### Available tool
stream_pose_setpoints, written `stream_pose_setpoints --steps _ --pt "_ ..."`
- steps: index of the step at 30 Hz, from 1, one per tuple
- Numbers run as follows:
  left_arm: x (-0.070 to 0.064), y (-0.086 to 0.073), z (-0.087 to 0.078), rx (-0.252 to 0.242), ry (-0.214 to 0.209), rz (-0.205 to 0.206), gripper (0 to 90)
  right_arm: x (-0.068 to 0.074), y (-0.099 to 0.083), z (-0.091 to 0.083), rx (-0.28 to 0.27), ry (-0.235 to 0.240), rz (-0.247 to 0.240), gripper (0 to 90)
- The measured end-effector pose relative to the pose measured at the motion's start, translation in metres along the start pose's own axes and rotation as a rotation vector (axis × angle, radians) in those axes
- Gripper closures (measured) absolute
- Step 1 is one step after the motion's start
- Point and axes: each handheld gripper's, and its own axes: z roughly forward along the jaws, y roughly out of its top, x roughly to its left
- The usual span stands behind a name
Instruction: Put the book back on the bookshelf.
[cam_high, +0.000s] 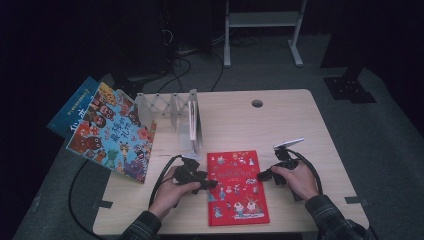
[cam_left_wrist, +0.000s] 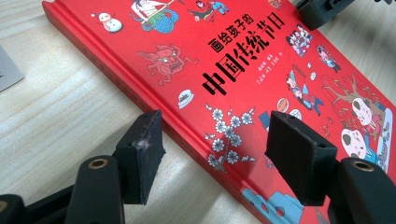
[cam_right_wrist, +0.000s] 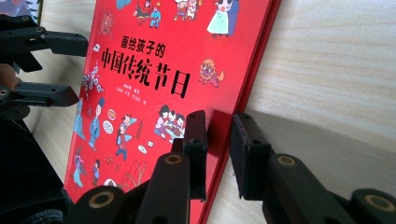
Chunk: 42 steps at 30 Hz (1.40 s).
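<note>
**Two tools at the long edges of a red book**

The bench (cam_high: 300, 125), a pale wooden top, carries all items. At its far left corner a colourful picture book (cam_high: 112, 132) leans tilted over the edge, with a blue book (cam_high: 70, 112) behind it. Beside these stands a white folding rack (cam_high: 172, 107), with a white book (cam_high: 194, 131) upright at its near end. The red book (cam_high: 236, 187) lies flat near the front edge of the bench, cover up, between the two hands.

The left tool (cam_high: 206, 184), held in the left hand (cam_high: 167, 192), meets the book's left edge. In the left gripper view its jaws stand wide apart, one over the bare wood and one over the cover (cam_left_wrist: 261, 70), gripping nothing. The right tool (cam_high: 264, 175), held in the right hand (cam_high: 300, 180), sits at the book's right edge. In the right gripper view its jaws are nearly together, straddling the edge of the cover (cam_right_wrist: 154, 70); whether they pinch it cannot be told.
</note>
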Motion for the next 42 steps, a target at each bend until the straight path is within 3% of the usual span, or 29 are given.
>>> stream_pose_setpoints --steps 3,12,15,22,30,35,37,40,42 --pt "0.000 0.000 0.000 0.000 -0.001 -0.001 35.2 0.002 0.000 -0.002 -0.001 0.002 -0.005 75.7" --pt "0.001 0.000 0.000 -0.005 -0.004 -0.005 35.2 0.015 0.000 -0.021 -0.060 0.093 -0.034 71.5" --pt "0.001 0.000 0.000 -0.005 -0.004 -0.004 35.2 0.024 0.001 -0.024 -0.080 0.141 -0.056 70.7" --pt "0.003 -0.001 -0.001 -0.011 -0.018 -0.019 35.2 0.044 0.007 -0.021 -0.096 0.193 -0.104 67.8" --pt "0.003 -0.002 -0.001 -0.017 -0.018 -0.021 35.2 0.050 0.010 -0.010 -0.079 0.204 -0.136 59.1" --pt "0.003 -0.002 -0.001 -0.020 -0.020 -0.029 35.1 0.050 0.009 -0.007 -0.088 0.208 -0.192 61.1" --pt "0.002 -0.002 -0.001 -0.023 -0.017 -0.031 35.2 0.049 0.008 -0.010 -0.105 0.187 -0.192 64.6" --pt "0.002 -0.003 0.000 -0.027 -0.015 -0.029 35.2 0.048 0.007 -0.022 -0.145 0.127 -0.241 64.5" --pt "0.002 -0.003 -0.001 -0.028 -0.017 -0.030 35.2 0.046 0.006 -0.026 -0.156 0.143 -0.235 65.2"
